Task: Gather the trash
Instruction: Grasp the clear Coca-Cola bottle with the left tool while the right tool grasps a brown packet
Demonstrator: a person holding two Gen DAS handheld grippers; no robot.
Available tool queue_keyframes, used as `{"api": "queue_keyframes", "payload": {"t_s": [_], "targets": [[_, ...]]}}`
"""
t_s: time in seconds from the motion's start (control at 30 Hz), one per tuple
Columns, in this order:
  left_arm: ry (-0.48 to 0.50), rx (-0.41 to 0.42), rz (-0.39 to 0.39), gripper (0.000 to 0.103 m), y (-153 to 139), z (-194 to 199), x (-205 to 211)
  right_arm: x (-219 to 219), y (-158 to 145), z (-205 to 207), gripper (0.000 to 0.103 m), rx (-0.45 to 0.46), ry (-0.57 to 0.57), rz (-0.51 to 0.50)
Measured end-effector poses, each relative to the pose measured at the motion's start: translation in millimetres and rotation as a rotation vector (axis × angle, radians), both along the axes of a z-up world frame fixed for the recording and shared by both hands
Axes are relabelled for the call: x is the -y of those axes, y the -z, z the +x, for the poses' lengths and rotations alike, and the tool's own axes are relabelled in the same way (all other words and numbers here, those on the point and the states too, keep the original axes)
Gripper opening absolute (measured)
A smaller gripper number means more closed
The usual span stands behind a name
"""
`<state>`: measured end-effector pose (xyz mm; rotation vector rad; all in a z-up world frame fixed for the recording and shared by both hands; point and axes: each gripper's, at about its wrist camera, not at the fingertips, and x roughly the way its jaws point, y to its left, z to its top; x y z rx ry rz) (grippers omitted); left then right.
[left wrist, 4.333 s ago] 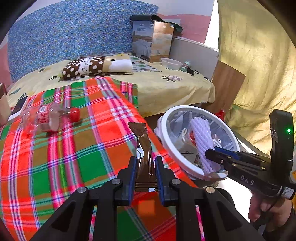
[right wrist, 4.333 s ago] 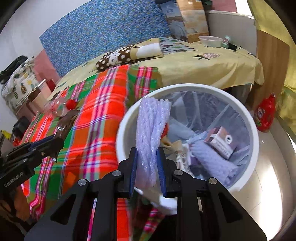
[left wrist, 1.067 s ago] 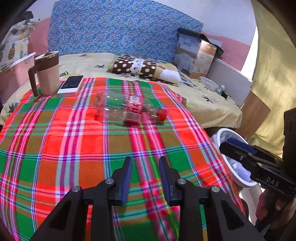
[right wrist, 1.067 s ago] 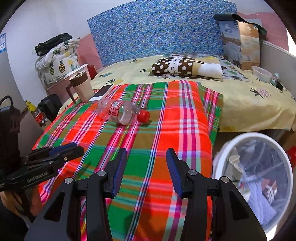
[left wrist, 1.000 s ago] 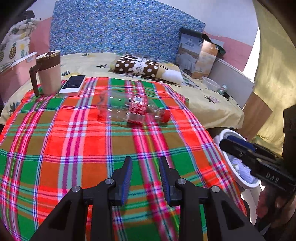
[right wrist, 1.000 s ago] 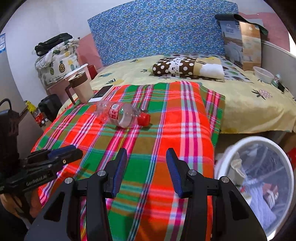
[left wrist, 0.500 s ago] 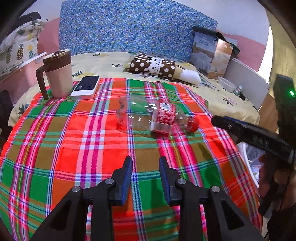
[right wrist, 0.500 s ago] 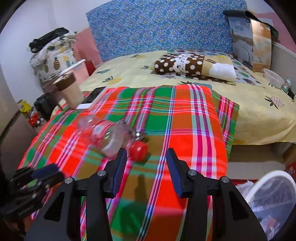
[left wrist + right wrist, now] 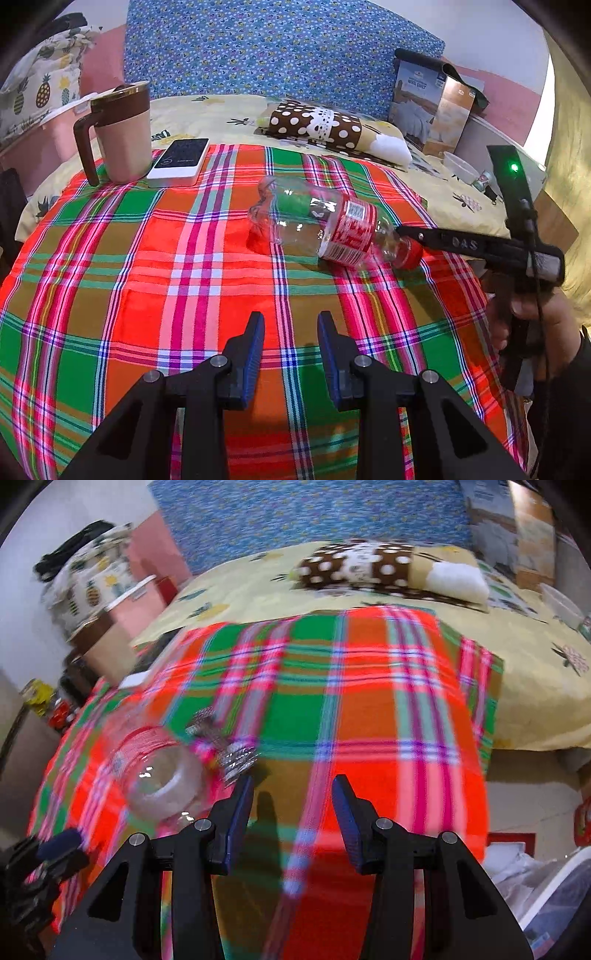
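Observation:
An empty clear plastic bottle (image 9: 325, 227) with a red label and red cap lies on its side on the plaid blanket (image 9: 155, 273). My left gripper (image 9: 290, 328) is open and empty, hovering above the blanket in front of the bottle. My right gripper (image 9: 291, 794) is open and empty. In the left wrist view its finger (image 9: 443, 240) reaches in from the right beside the bottle's cap end. In the blurred right wrist view the bottle (image 9: 162, 775) lies just left of my left finger. The white trash bin (image 9: 554, 893) shows at the lower right.
A brown and beige mug (image 9: 118, 133) and a phone (image 9: 179, 162) stand at the blanket's far left corner. A polka-dot pillow (image 9: 332, 125) and a box (image 9: 432, 103) lie on the yellow bed behind. Pink storage boxes (image 9: 122, 602) stand at the left.
Both grippers have let go of their trash and left the bin. They moved over the blanket toward the bottle; the right one now reaches its cap end.

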<state>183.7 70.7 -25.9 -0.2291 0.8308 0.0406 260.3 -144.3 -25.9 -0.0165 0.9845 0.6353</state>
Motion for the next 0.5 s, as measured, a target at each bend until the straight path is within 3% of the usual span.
{"api": "queue_keyframes", "payload": {"t_s": [0.13, 0.27, 0.4, 0.5], "targets": [[-0.022, 0.023, -0.031, 0.031, -7, -5, -9, -21, -4, -31, 0.047, 0.007, -0.116, 0.0], [-0.05, 0.059, -0.087, 0.053, -16, -6, -18, -27, -21, -51, 0.047, 0.147, -0.163, -0.039], [-0.073, 0.062, -0.133, 0.06, -22, 4, -21, -23, -24, -32, 0.047, 0.208, -0.158, -0.08], [-0.088, 0.04, -0.144, 0.065, -19, 20, -16, -23, -18, -16, 0.047, 0.199, -0.183, -0.093]]}}
